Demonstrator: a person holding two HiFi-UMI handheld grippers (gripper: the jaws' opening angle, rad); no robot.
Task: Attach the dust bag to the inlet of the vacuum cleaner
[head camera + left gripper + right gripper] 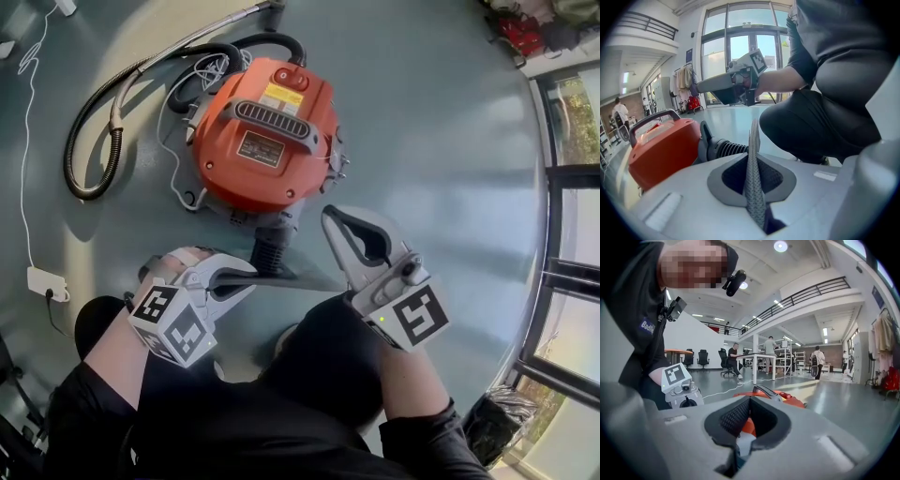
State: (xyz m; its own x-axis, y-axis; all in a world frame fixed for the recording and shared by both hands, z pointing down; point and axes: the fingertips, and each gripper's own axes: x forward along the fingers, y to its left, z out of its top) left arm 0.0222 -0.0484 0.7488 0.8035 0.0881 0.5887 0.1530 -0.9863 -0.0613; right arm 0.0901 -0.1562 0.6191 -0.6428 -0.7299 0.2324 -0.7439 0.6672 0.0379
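**A:** What is the left hand-held gripper [249, 279] doing?

**B:** Its jaws are almost together, pinching a thin sheet of grey dotted cloth. That is the dust bag [752, 185] (seen edge-on, standing up between the pads and poking out past the tips).

**A:** Can you follow the bag in the head view?

**B:** Not well. It is grey against the grey floor [450, 141], so I can't trace its outline there.

**A:** And the other hand?

**B:** The right hand-held gripper [330, 217] has its jaws pressed together, with no cloth showing between them. Its tip points at the near right side of the vacuum cleaner [267, 141] and stays clear of it.

**A:** Where is the vacuum itself?

**B:** It is orange and sits upright on the floor in front of the crouching person, with its handle on top. The inlet [272, 251] is a black ribbed neck that sticks out of the side nearest the person, between the two grippers. The left gripper's tip is just beside it, and the bag is not on it.

**A:** Anything else nearby?

**B:** A black hose [94, 141] loops on the floor to the left of the vacuum, and a white cable [28, 141] trails past it.
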